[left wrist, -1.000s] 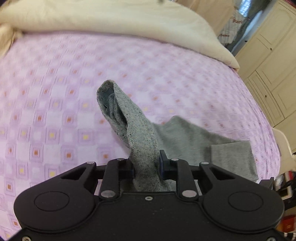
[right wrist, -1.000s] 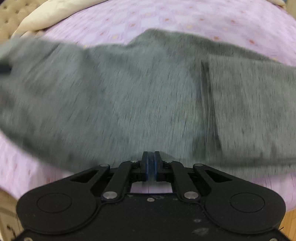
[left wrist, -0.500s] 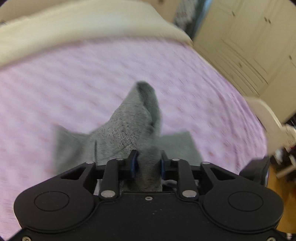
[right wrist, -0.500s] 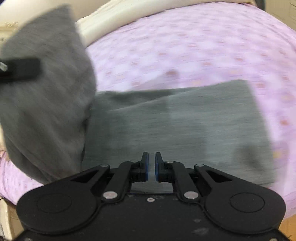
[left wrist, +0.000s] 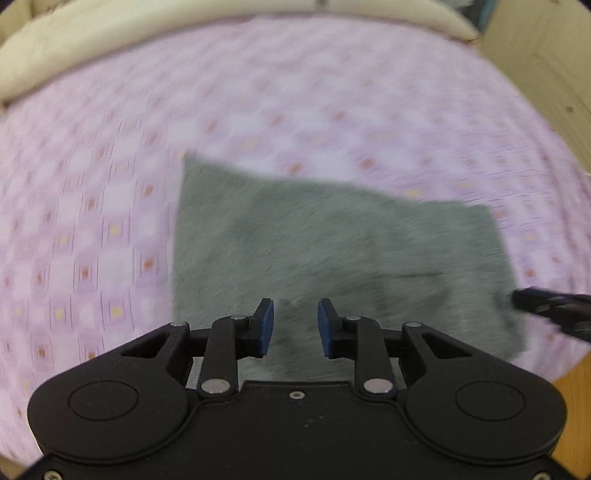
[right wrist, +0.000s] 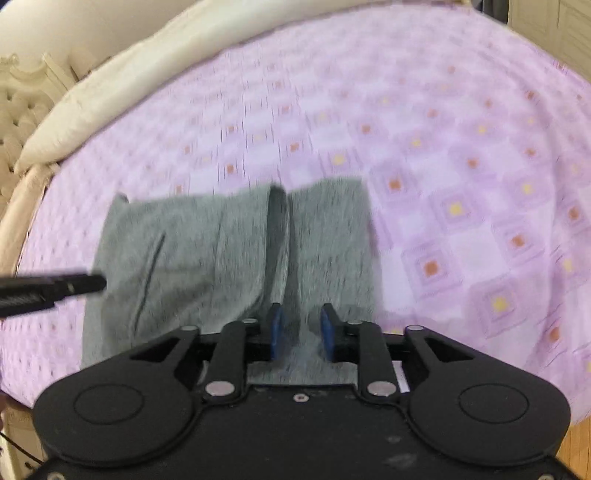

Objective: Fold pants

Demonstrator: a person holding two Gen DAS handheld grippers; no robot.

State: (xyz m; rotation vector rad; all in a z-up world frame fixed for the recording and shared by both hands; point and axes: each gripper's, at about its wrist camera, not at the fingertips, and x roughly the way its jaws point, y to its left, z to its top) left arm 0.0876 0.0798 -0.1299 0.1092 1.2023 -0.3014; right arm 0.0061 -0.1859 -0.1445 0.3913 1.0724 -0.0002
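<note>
Grey pants (left wrist: 332,240) lie folded in a flat stack on the purple patterned bedsheet (left wrist: 92,221), near its front edge. My left gripper (left wrist: 295,325) hangs just above the pants' near edge; its blue pads stand apart and no cloth is pinched between them. In the right wrist view the pants (right wrist: 203,251) show a fold edge running down the middle. My right gripper (right wrist: 301,328) is over their near right part. Its jaws are opening and the cloth lies loose beneath them. Each gripper's tip also shows in the other's view: the right gripper (left wrist: 546,306) and the left gripper (right wrist: 55,288).
A cream duvet (left wrist: 147,33) lies along the back of the bed. A tufted headboard (right wrist: 14,110) stands at far left. Cream wardrobe doors (left wrist: 546,55) are at the right. Wooden floor (left wrist: 576,406) shows past the bed's near right edge.
My left gripper carried the bunched pant end across and down onto the rest, then let it go. The right gripper's jaws went from shut to apart. The pants now lie flat and folded.
</note>
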